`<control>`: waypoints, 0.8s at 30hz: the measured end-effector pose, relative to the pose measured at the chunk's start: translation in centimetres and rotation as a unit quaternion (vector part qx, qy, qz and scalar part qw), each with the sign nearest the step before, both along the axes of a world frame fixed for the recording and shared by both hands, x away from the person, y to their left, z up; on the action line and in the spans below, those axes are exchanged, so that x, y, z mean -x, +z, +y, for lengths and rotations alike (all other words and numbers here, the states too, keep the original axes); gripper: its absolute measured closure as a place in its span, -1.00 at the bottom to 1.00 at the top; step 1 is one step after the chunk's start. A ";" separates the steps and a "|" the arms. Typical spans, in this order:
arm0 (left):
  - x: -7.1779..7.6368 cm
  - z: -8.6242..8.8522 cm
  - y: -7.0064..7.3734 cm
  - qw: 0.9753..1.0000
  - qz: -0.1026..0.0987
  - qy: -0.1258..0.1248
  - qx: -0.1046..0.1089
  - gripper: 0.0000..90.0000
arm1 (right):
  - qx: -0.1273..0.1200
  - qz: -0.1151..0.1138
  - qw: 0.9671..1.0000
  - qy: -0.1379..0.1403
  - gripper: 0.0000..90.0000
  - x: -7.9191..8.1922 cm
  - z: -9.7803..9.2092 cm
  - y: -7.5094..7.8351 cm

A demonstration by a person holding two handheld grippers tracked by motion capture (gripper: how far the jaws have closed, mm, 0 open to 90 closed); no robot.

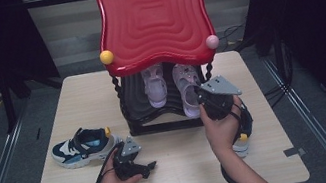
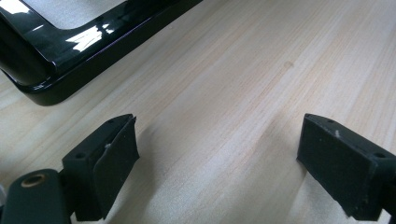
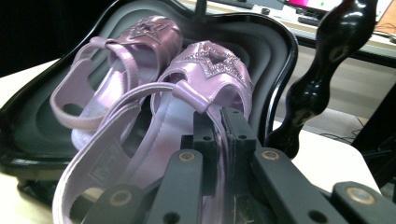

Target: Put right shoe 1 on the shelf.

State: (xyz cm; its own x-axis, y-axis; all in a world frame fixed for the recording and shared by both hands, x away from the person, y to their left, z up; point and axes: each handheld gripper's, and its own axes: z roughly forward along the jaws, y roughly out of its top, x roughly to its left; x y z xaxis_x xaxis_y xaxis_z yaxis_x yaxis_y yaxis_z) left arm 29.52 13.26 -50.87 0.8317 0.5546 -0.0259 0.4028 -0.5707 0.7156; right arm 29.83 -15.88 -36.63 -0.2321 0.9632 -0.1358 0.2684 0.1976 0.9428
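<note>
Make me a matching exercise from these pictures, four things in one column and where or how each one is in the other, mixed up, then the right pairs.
1. right gripper
2. left gripper
3. blue sneaker
4. left-hand purple sandal

A. lying on the table, left of the rack
B. open over bare tabletop
C. resting on the rack's black lower shelf, not gripped
D. shut on the right-hand purple sandal's heel strap

Pairs: 1-D, 2-B, 3-A, 4-C

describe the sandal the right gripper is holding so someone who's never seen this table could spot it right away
Find the red-topped shoe rack at the table's back edge; two lilac sandals sit on its black lower shelf. The held sandal is the one on the right, under the pink ball. Unlike its neighbour, its heel strap is pinched in the right gripper.
</note>
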 end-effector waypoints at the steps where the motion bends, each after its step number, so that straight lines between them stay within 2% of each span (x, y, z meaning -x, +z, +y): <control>1: 0.0 0.0 0.0 1.000 0.000 0.000 0.000 -0.74 | -0.001 -0.005 1.000 -0.004 0.89 -0.2 0.1 -0.1; 7: 0.0 0.0 0.0 1.000 0.000 0.000 0.000 -0.74 | 0.003 -0.017 1.000 -0.014 0.89 -0.7 0.6 -0.4; 19: 0.0 0.0 0.0 1.000 0.000 -0.002 0.002 -0.75 | 0.007 -0.024 0.999 -0.024 0.89 -2.1 1.2 -0.5; 24: 0.0 -0.1 0.0 1.000 0.000 0.000 0.006 -0.75 | 0.017 -0.028 0.999 -0.028 0.89 -2.7 1.6 -0.6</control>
State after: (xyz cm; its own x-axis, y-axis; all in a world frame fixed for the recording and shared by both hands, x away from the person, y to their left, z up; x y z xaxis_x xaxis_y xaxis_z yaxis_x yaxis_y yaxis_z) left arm 29.51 13.19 -50.92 0.8312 0.5551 -0.0322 0.4035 -0.5623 0.7218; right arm 32.54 -14.24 -37.25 -0.1691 0.9689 -0.1807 0.2265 0.2166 0.9496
